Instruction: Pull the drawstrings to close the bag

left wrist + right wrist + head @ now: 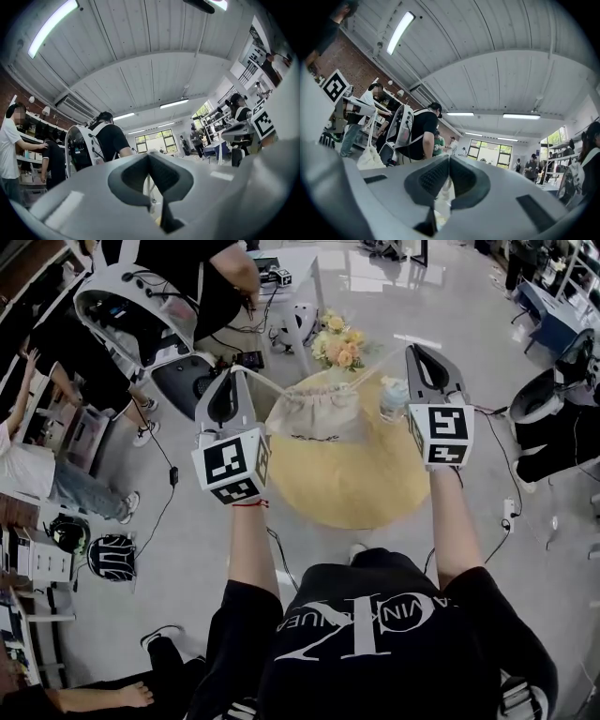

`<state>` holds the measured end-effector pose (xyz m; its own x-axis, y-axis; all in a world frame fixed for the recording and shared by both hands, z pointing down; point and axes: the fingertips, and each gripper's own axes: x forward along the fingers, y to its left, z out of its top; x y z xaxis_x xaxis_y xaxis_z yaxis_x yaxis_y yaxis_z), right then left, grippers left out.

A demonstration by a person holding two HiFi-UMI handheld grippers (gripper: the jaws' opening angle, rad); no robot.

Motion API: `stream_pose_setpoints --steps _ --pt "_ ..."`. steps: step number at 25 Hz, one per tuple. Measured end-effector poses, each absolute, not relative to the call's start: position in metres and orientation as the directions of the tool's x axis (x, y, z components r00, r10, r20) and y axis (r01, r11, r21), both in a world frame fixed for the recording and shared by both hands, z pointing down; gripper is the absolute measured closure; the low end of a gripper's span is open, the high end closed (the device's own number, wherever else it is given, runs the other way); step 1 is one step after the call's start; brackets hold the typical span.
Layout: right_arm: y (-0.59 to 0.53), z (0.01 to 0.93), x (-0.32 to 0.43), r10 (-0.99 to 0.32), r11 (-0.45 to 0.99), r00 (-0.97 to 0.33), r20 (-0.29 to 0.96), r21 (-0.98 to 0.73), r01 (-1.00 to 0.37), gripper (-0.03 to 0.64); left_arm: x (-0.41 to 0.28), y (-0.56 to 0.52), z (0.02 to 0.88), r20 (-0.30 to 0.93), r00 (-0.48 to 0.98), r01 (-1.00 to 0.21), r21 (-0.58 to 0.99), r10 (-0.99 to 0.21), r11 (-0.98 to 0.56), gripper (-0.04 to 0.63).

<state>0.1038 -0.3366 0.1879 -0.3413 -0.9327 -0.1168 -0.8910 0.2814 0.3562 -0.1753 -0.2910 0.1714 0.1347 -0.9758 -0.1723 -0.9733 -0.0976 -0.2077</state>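
Round yellow table [356,493], seen from above. A cloth bag [314,413] is set on its far side, mouth gathered into folds. Two pale cords are drawn out from the top of the bag, one to each side, both taut and off the table.

Left gripper [238,371]: held up and to the left of the bag. Its jaws are pressed together at the tips [149,157], and the left cord [264,381] is pinched between them; a pale strand [150,187] is seen just below the pads.

Right gripper [417,352]: held up and to the right of the bag. Its jaws are likewise closed tip to tip [449,159], with the right cord [384,360] clamped; the strand [444,192] is seen running down between the pads.

A bunch of flowers [339,343] is placed just behind the bag. A small pale container [394,397] is stood near the bag's right side, below the right gripper.

From the right gripper view the bag [370,159] is seen low at left.
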Motion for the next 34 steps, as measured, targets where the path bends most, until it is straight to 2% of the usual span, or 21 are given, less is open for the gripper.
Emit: stream_pose_setpoints --steps 19,34 --pt "-0.331 0.176 0.099 -0.923 0.281 -0.353 -0.151 0.358 -0.89 0.598 -0.182 -0.281 0.161 -0.221 0.113 -0.977 -0.201 -0.969 -0.068 0.584" --pt "-0.346 0.179 0.093 -0.923 0.292 -0.357 -0.144 0.342 -0.893 0.598 -0.193 -0.292 0.167 -0.211 0.093 -0.979 -0.198 -0.973 -0.051 0.584"
